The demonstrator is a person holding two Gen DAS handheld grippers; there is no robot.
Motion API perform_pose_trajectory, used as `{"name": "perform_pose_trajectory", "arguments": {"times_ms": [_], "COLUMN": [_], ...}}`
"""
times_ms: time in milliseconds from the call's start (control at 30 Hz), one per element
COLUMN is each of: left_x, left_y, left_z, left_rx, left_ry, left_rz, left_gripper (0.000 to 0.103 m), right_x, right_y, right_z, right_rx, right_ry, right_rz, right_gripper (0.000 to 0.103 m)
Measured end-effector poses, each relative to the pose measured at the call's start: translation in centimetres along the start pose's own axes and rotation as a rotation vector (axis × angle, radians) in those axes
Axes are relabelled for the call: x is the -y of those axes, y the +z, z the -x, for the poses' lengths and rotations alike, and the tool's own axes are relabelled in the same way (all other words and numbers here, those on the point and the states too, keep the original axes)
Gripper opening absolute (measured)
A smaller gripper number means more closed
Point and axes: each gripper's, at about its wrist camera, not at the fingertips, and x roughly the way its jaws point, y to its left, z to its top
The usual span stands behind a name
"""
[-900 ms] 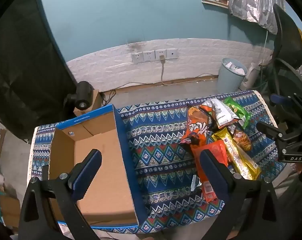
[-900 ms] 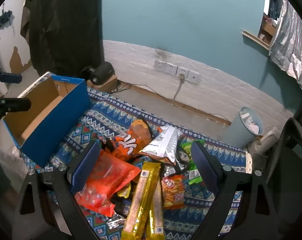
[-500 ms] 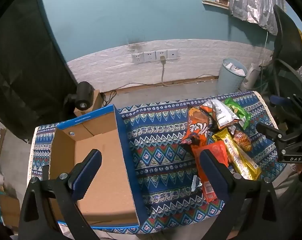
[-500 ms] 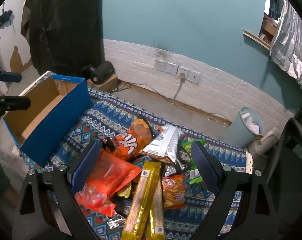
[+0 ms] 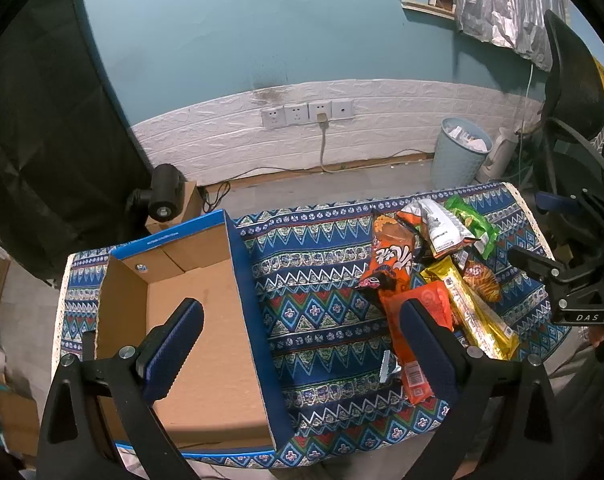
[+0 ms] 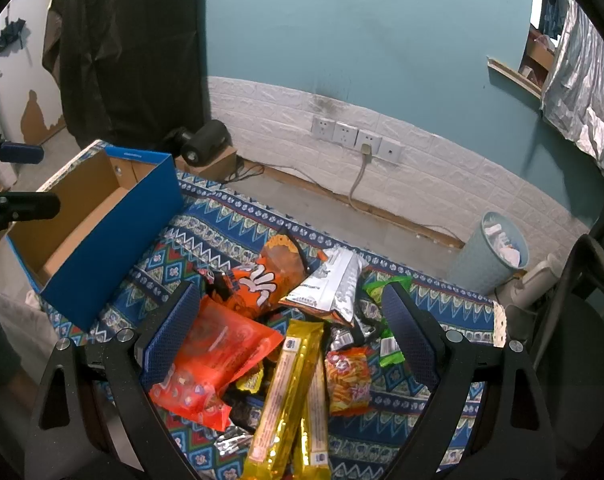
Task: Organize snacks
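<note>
The right gripper [image 6: 287,326] hangs over the snack heap with its jaws spread wide and nothing between the pads; it touches none of the packets. Right under it lie a red bag [image 6: 213,360] and two long yellow packs [image 6: 285,392], side by side and overlapping the rest. Just beyond them are an orange chip bag [image 6: 265,276], a silver pouch [image 6: 334,284], a small orange packet [image 6: 348,378] and a green packet [image 6: 386,288]. The whole heap sits toward the table's right end, on a patterned cloth [image 6: 221,220].

All of these look light, soft and crinkly, with slick film that could slide out of a loose pinch. The puffed bags probably crush easily, so a gentle squeeze across the flat middle or at a sealed end seems best. The yellow packs look stiffer and would likely take a grip across their narrow width near mid-length.

The left gripper [image 5: 302,344] is also spread wide and empty, poised above the near right wall of the open cardboard box [image 5: 205,320], which stands at the table's left end with nothing visible inside. A waste bin [image 6: 498,248] stands on the floor past the far right corner.
</note>
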Motion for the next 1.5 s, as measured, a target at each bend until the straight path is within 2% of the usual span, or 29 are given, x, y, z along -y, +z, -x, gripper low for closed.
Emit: {"name": "perform_pose_trajectory", "arguments": {"times_ms": [1500], "left_x": [0.03], "left_y": [-0.41], "left_z": [-0.60], "left_rx": [-0.025], "left_ry": [-0.013], "left_rz": [0.009], "left_gripper": [0.099], "right_x": [0.20], "right_y": [-0.51], "right_z": [-0.59], "right_rx": [-0.032], "right_ry": [0.000], "right_rz": [0.000], "right_gripper": [0.091]}}
